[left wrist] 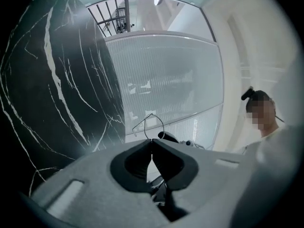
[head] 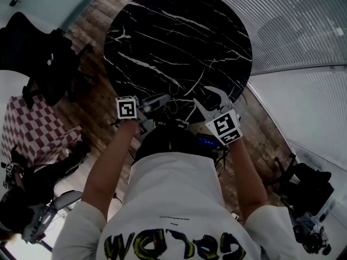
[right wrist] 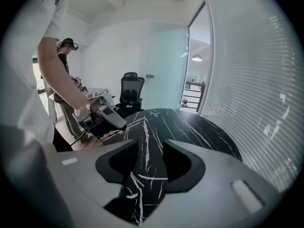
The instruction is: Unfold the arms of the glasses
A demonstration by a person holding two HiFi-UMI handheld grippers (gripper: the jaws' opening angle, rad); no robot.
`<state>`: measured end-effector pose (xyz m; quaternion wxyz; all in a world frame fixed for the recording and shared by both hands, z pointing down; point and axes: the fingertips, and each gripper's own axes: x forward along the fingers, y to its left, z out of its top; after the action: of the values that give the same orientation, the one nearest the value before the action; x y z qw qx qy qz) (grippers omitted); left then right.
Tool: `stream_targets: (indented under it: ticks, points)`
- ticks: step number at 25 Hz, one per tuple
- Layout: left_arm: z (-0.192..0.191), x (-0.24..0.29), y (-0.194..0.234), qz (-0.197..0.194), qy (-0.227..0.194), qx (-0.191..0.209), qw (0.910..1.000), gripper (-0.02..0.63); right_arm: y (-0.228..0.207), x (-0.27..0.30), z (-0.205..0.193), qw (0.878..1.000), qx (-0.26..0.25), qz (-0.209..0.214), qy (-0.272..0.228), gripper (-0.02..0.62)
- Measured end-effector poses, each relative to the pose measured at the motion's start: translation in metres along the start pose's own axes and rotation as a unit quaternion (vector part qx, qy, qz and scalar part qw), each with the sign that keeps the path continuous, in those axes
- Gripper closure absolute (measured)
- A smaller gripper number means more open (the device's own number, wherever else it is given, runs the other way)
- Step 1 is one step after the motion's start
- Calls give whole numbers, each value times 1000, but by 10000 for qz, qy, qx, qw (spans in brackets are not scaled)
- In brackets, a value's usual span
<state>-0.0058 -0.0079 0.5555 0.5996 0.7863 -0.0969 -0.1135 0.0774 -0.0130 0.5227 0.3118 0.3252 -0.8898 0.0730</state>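
Left gripper (left wrist: 151, 141): jaws pressed together on the thin wire glasses (left wrist: 152, 114), which jut past the tips at the near edge of the black marble table (left wrist: 52, 80). Right gripper (right wrist: 151, 146): jaws wide apart, empty, above the tabletop nearby.

A round table with a glossy black marble top crossed by thin white veins (head: 179, 37) stood on a floor of brown wooden planks (head: 95, 85), its right side close to a curved wall of white ribbed slats (head: 303, 26). In the right gripper view the veined top stretched away to its rounded far edge, and in the left gripper view it filled the left side, seen tilted. On the planks to the table's left stood a black office chair (head: 38, 58), with a red-and-white checked cover (head: 32, 129) near it.
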Motion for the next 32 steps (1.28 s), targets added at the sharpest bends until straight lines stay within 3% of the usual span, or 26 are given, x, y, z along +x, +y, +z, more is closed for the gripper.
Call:
stream_targets:
  ticks: [5, 9, 15, 24, 32]
  points:
    - [-11, 4, 34, 312, 128, -393, 9987, 597, 10, 16, -16, 9997, 140, 124, 141, 469]
    - [-11, 7, 57, 531, 279, -123, 9981, 597, 14, 30, -29, 9991, 247, 202, 292, 525]
    - [-12, 8, 84, 813, 346, -210, 9959, 597, 19, 48, -43, 9978, 328, 327, 476, 587]
    - [-15, 6, 115, 1185, 469, -263, 9915, 597, 18, 65, -60, 9954, 519, 455, 657, 592]
    - [-13, 1, 140, 1894, 567, -128, 9802, 591, 14, 70, -66, 9933, 820, 447, 677, 592]
